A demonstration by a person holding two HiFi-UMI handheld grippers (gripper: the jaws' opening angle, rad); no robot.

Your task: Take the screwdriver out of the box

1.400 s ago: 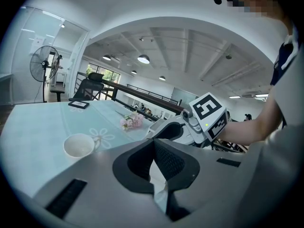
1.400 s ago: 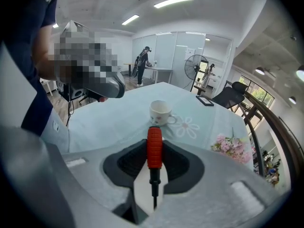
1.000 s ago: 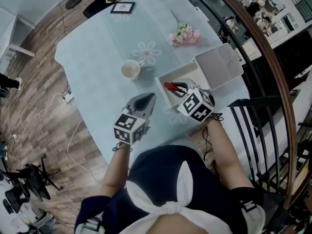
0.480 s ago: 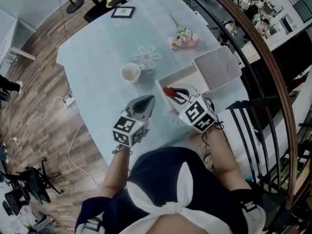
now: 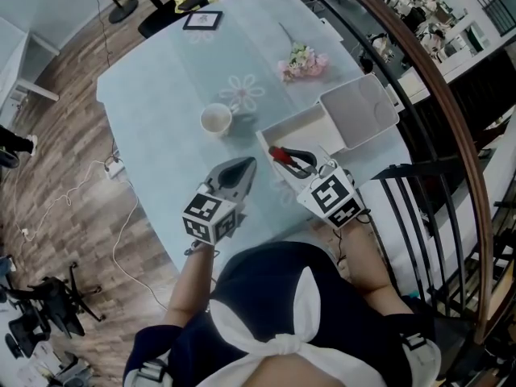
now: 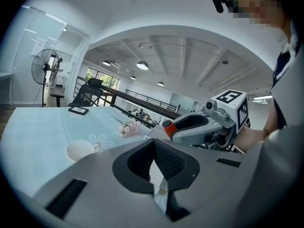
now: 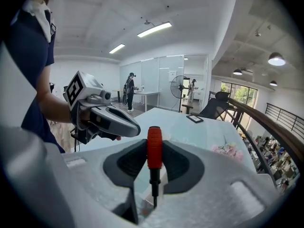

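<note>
Right tool [image 7: 153,170] pinches the screwdriver [image 7: 154,148] by its red handle, pads tight on either side, and hangs over the box! Biggest first: the pale surface [image 5: 161,95] spreads wide, and the white box [image 5: 292,120] sits open near its right edge. The screwdriver stands steep in the grip, red end up, shaft pointing down over the box's near-left corner. Bare surface lies leftward past that wall, which I reckon is the way out. Left tool [image 6: 156,170], pressed together and empty, hovers just beside.
</note>
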